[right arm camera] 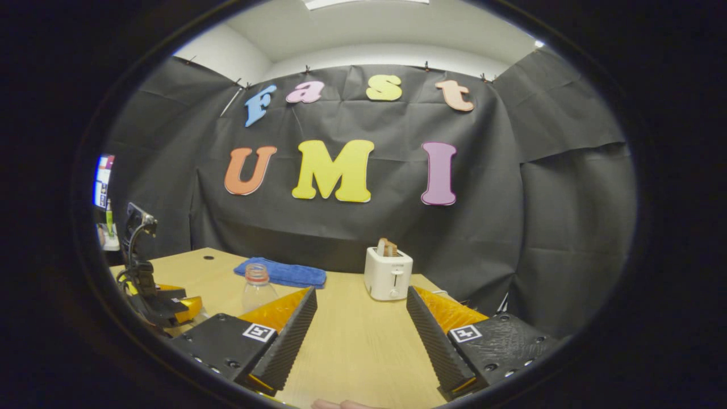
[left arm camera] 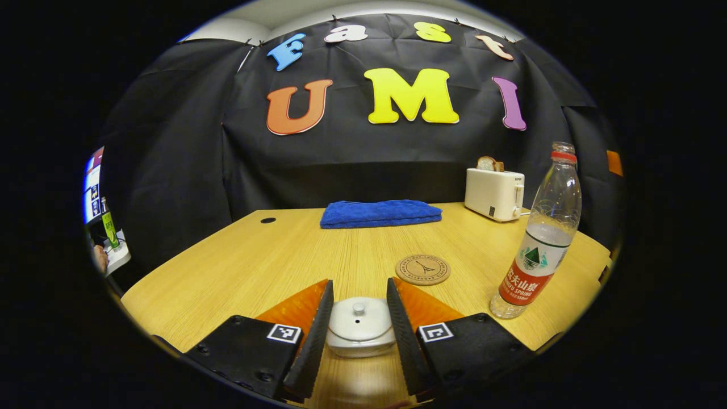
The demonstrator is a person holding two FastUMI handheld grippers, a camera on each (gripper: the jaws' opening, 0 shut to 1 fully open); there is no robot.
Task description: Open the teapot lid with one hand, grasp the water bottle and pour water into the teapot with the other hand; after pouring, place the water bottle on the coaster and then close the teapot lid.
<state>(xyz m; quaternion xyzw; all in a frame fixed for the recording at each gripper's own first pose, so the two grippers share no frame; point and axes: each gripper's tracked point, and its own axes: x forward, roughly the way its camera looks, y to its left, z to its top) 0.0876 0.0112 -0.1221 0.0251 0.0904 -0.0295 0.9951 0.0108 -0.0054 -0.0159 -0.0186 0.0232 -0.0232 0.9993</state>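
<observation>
A small white teapot (left arm camera: 361, 328) with its knobbed lid (left arm camera: 359, 316) on sits on the wooden table (left arm camera: 250, 261), between the spread fingers of my open left gripper (left arm camera: 359, 307), which touch nothing. A clear water bottle (left arm camera: 538, 238) with a red neck ring and red label, no cap on it, stands upright to the right of the teapot. The round cork coaster (left arm camera: 423, 269) lies just beyond the teapot. In the right gripper view my right gripper (right arm camera: 362, 309) is open and empty above the table; the bottle's top (right arm camera: 257, 286) rises behind its left finger, and the left gripper (right arm camera: 162, 304) is at far left.
A folded blue towel (left arm camera: 380, 213) lies at the back of the table. A white toaster (left arm camera: 494, 193) with bread in it stands at the back right, also seen as the toaster (right arm camera: 388, 272) ahead of the right gripper. A small dark hole (left arm camera: 268, 220) marks the table's back left.
</observation>
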